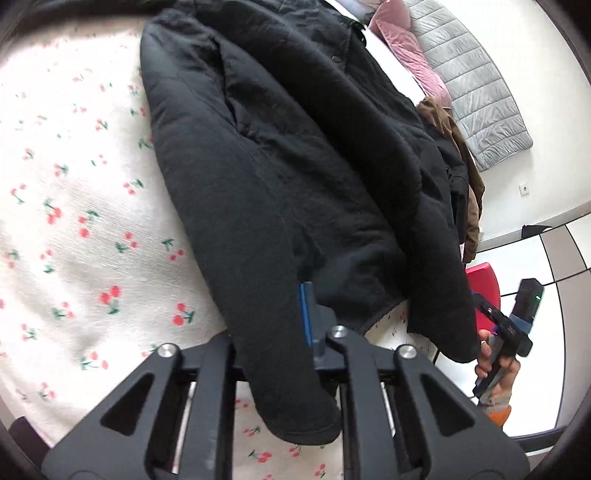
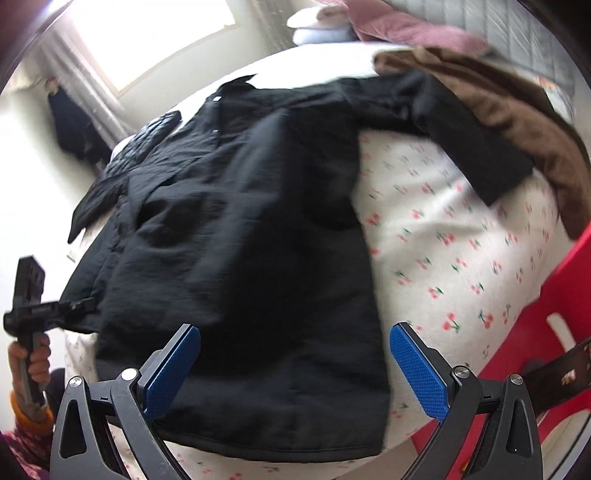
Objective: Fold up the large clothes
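A large black jacket (image 1: 295, 155) lies spread on a white bedsheet (image 1: 74, 221) printed with red cherries. My left gripper (image 1: 291, 325) is shut on the jacket's left sleeve, which drapes over its frame. In the right wrist view the jacket (image 2: 240, 258) fills the middle, one sleeve stretched to the upper right. My right gripper (image 2: 295, 369) is open, its blue pads (image 2: 417, 373) wide apart just above the jacket's hem, holding nothing. The left gripper shows at the left edge of that view (image 2: 83, 304), on the jacket's edge.
A brown garment (image 2: 517, 122) lies at the bed's far right edge, with pink fabric (image 1: 410, 51) and a grey quilted blanket (image 1: 472, 85) beyond. A red chair (image 2: 554, 314) stands close beside the bed. A window (image 2: 147, 33) is behind.
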### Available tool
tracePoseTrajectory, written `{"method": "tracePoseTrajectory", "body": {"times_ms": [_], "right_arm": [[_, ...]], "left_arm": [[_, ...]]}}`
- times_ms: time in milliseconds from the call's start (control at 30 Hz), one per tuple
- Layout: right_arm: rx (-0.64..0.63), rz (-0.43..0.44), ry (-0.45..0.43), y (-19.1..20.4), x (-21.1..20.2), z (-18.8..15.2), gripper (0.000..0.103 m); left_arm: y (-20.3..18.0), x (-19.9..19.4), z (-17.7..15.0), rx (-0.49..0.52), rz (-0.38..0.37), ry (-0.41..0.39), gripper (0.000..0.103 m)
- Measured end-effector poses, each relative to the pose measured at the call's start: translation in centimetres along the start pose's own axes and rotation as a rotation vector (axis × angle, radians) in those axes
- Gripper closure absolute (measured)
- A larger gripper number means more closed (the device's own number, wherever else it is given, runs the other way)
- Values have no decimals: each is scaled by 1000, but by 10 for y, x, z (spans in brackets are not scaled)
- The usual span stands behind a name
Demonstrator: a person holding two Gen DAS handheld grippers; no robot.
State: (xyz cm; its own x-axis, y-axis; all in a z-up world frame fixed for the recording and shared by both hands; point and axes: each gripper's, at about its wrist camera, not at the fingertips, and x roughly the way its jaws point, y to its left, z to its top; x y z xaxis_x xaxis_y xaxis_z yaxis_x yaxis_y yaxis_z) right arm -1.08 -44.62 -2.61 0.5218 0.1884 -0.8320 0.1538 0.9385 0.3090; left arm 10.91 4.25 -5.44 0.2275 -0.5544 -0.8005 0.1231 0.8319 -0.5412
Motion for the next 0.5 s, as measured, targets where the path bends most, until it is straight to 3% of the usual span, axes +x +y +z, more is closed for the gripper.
{"method": "tracePoseTrajectory", "body": {"times_ms": [67,267,400,500], "right_arm": [[58,25,32,-18,6,-6,6],[68,58,89,-13,16,-29,38],[68,35,77,-1,13,-30,86],[25,7,-6,20,-22,-18,92]], "left_arm": [[-2,-25,-1,11,4,-38,93],[20,-95,-5,33,76,-153,94],[49,-109,-8,-48,120,-131,95],[60,-126,-7,-71,89,-140,95]]}}
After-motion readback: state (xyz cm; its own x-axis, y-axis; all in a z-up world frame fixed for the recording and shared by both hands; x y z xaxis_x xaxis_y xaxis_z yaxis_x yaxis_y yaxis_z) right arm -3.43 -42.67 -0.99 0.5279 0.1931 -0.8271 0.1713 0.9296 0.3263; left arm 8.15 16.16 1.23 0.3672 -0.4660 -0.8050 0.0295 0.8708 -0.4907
